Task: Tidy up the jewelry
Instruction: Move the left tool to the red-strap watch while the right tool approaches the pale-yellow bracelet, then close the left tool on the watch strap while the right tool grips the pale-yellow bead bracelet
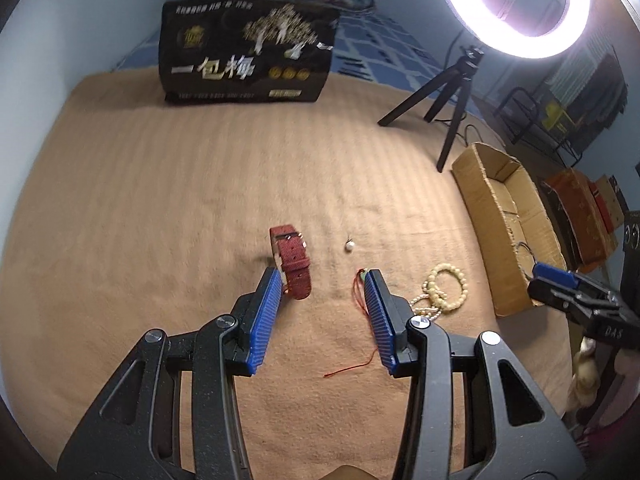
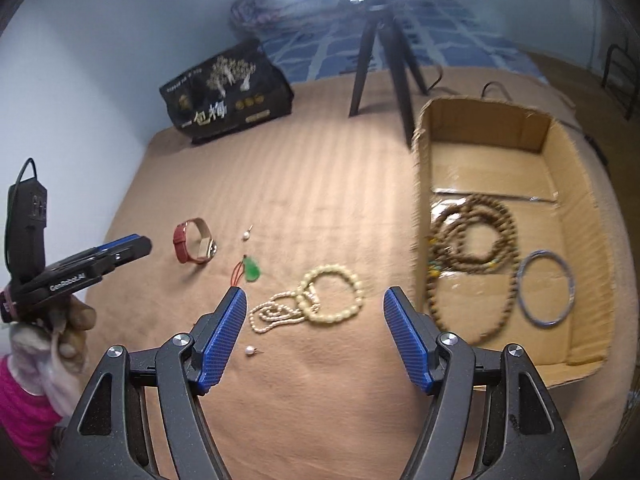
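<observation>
In the right wrist view, the right gripper (image 2: pixel 314 294) hangs above the tan blanket (image 2: pixel 320 184) with its jaws spread and nothing between the pads. Just past its tips, toward 12 o'clock, a cream bead bracelet (image 2: pixel 334 294) overlaps a small pearl strand (image 2: pixel 274 312). A green pendant on a red cord (image 2: pixel 251 270) lies at 11 o'clock, a red-strapped watch (image 2: pixel 195 246) further out at 10 o'clock, and one pearl earring (image 2: pixel 245 235) near it; another (image 2: pixel 251 351) sits beside the left finger. At 2 o'clock the cardboard box (image 2: pixel 480 120) holds brown prayer beads (image 2: pixel 472 248) and a blue bangle (image 2: pixel 546 288). The left gripper (image 1: pixel 324 274) stands open too, empty, over the watch.
</observation>
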Available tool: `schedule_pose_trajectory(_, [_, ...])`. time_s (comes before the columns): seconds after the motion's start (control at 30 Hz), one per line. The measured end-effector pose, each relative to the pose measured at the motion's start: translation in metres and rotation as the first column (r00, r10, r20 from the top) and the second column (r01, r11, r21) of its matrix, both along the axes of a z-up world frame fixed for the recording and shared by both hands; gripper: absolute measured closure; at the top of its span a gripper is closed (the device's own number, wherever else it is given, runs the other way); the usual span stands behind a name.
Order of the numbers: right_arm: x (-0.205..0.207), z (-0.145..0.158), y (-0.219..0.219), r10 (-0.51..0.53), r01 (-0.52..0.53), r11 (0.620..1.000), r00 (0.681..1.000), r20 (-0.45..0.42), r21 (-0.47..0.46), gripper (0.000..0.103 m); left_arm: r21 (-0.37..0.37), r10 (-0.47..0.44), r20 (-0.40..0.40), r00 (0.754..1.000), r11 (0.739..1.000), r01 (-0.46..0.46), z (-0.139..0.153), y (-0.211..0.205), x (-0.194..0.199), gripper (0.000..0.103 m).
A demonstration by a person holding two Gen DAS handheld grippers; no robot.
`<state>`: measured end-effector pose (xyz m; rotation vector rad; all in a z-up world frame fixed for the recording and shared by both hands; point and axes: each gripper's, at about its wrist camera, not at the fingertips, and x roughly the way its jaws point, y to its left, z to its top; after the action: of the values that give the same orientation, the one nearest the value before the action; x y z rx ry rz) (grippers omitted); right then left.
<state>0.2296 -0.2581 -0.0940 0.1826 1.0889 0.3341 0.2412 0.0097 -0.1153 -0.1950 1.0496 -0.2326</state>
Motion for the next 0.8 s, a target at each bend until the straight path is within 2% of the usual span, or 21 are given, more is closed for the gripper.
schedule_pose_trajectory(0.13, [0.007, -0.011, 0.017, 0.025, -0.026, 1.000, 0.999, -0.027, -0.011, 0.033, 0.003, 0.008, -0.027, 1.000, 1.000, -0.008, -0.015, 0.000, 0.007, 0.059])
schedule_pose_trajectory(0.2, [0.012, -0.016, 0.025, 0.034, -0.035, 0.999, 0.999, -0.042, -0.021, 0.040, 0.001, 0.012, -0.031, 0.999, 1.000, -0.012, -0.018, 0.001, 0.010, 0.059])
schedule_pose_trajectory(0.27, [0.016, -0.022, 0.030, 0.037, -0.038, 0.999, 0.997, -0.063, -0.022, 0.052, -0.005, 0.022, -0.035, 0.999, 1.000, -0.022, -0.021, 0.003, 0.013, 0.059])
schedule_pose_trajectory(0.37, [0.022, -0.031, 0.036, 0.037, -0.039, 0.999, 0.995, -0.094, -0.024, 0.058, -0.023, 0.036, -0.049, 0.998, 0.999, -0.037, -0.026, 0.006, 0.018, 0.059])
schedule_pose_trajectory(0.5, [0.031, -0.044, 0.042, 0.024, -0.029, 0.999, 0.992, -0.123, -0.042, 0.060, -0.026, 0.035, -0.058, 0.998, 0.999, -0.036, -0.032, 0.006, 0.022, 0.059])
schedule_pose_trajectory(0.63, [0.041, -0.058, 0.041, -0.019, 0.011, 0.998, 0.987, -0.157, -0.054, 0.066, -0.029, 0.036, -0.061, 0.998, 0.999, -0.037, -0.035, 0.006, 0.026, 0.059])
schedule_pose_trajectory(0.8, [0.050, -0.068, 0.039, -0.060, 0.050, 0.997, 0.983, -0.175, -0.061, 0.067, -0.027, 0.041, -0.067, 0.997, 0.999, -0.043, -0.039, 0.005, 0.031, 0.059])
